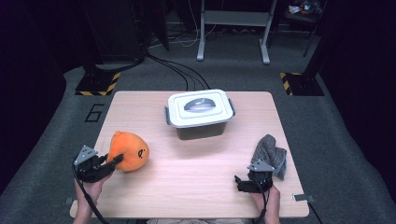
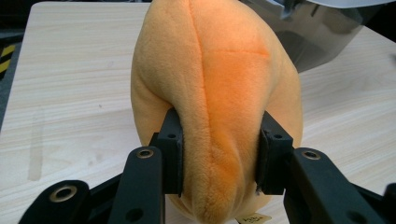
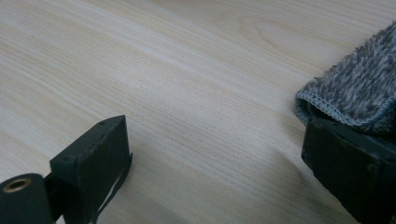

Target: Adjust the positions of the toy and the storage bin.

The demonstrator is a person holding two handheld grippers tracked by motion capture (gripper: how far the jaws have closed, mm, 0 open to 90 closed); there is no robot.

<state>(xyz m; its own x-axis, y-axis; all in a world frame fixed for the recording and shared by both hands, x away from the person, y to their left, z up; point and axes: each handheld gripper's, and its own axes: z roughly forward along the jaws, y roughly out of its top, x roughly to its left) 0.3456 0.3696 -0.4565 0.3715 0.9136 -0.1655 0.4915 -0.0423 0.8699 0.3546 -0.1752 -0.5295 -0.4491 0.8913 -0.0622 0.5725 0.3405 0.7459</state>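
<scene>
At table's left, the left gripper (image 2: 219, 156) pinches the plush (image 2: 215, 93) low; it may slip. Right gripper (image 3: 219, 158) gapes, empty, beside cloth (image 3: 355, 93).

One orange plush toy (image 1: 129, 151), one lidded box (image 1: 200, 114), one grey cloth (image 1: 271, 151).

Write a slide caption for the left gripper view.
Left gripper pinches an orange plush toy on the wooden table.

Orange plush toy (image 1: 129, 151), grey cloth (image 1: 271, 153)
</scene>
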